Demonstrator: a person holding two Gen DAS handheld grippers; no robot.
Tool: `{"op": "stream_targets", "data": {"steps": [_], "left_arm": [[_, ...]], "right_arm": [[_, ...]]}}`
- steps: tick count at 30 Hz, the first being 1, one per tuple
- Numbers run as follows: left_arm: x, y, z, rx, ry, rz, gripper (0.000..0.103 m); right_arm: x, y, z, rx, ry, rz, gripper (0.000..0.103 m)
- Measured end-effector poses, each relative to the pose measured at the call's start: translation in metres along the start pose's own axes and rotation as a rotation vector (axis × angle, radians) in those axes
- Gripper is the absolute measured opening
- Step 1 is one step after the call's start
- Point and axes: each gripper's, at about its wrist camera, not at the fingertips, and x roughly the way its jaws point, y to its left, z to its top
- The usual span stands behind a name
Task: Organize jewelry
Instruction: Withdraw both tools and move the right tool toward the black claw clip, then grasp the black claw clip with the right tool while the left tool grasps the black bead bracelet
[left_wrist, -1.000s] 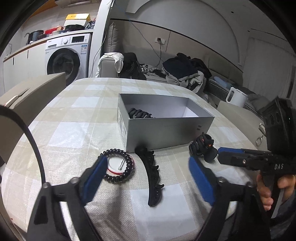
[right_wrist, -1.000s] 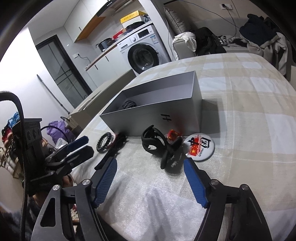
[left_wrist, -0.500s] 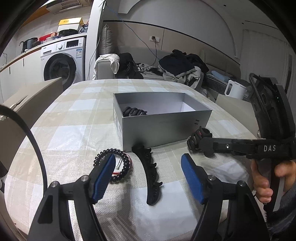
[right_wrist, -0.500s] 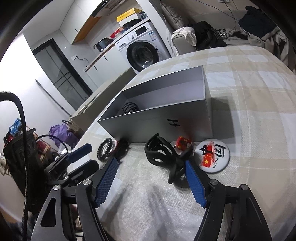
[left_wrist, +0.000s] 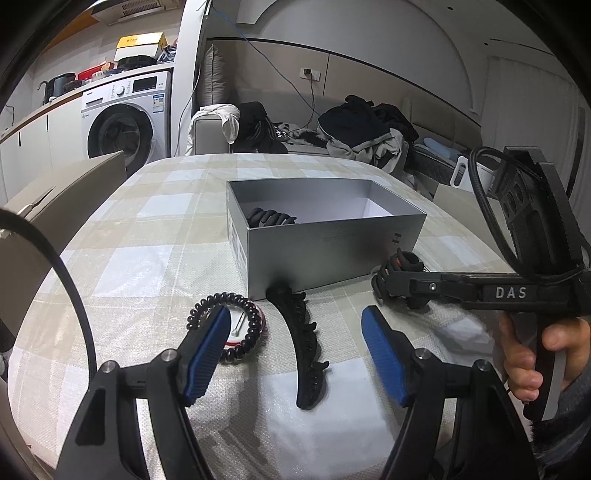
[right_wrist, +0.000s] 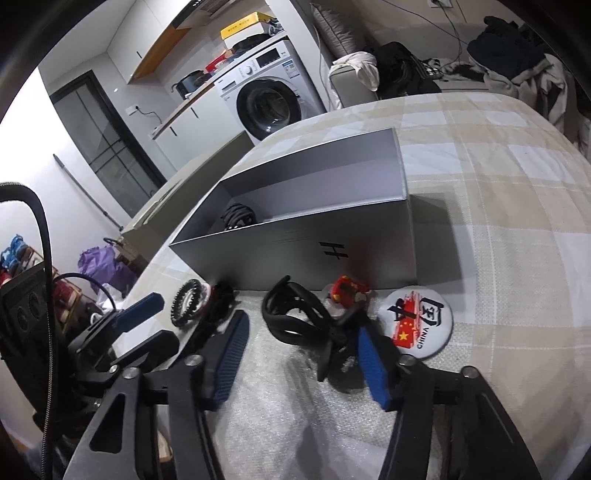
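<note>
An open grey box (left_wrist: 332, 240) (right_wrist: 295, 240) sits mid-table with a black hair item (left_wrist: 271, 218) inside. In front of it lie a black coil bracelet (left_wrist: 229, 328) (right_wrist: 186, 308), a long black hair clip (left_wrist: 303, 339), a black claw clip (right_wrist: 295, 317) (left_wrist: 400, 277), a red charm (right_wrist: 347, 290) and a round China badge (right_wrist: 421, 323). My left gripper (left_wrist: 295, 354) is open, its pads on either side of the long clip. My right gripper (right_wrist: 299, 358) is open around the claw clip, touching nothing that I can see.
The table has a checked cloth (left_wrist: 147, 258). A beige box lid (left_wrist: 55, 199) stands at the left edge. A washing machine (left_wrist: 125, 122), a sofa with clothes (left_wrist: 354, 129) and a white kettle (left_wrist: 465, 173) lie beyond the table.
My right gripper has moved forward to the claw clip, its pads now beside it. My left gripper has drawn back slightly and risen; the long clip stays between its pads.
</note>
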Motion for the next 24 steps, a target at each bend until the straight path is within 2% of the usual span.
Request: {"op": "stream_targets", "data": {"steps": [7, 12, 15, 21, 22, 24], "left_arm": [[-0.002, -0.001, -0.001, 0.010, -0.003, 0.005, 0.069], [-0.003, 0.005, 0.001, -0.008, -0.012, 0.022, 0.069], [-0.003, 0.012, 0.002, -0.032, -0.019, 0.037, 0.069], [0.000, 0.021, 0.000, -0.052, -0.002, 0.082, 0.069], [0.001, 0.023, 0.000, -0.059, 0.003, 0.088, 0.068], [0.006, 0.025, -0.001, -0.062, 0.026, 0.092, 0.052]], "right_arm": [[-0.023, 0.002, -0.008, -0.009, -0.077, 0.056, 0.042], [-0.050, 0.005, -0.019, -0.018, -0.179, 0.108, 0.042], [-0.052, 0.008, -0.019, -0.031, -0.194, 0.051, 0.042], [-0.048, 0.004, -0.017, -0.021, -0.179, 0.068, 0.042], [-0.048, 0.004, -0.017, -0.022, -0.180, 0.071, 0.042], [-0.050, 0.004, -0.018, -0.025, -0.181, 0.076, 0.042]]}}
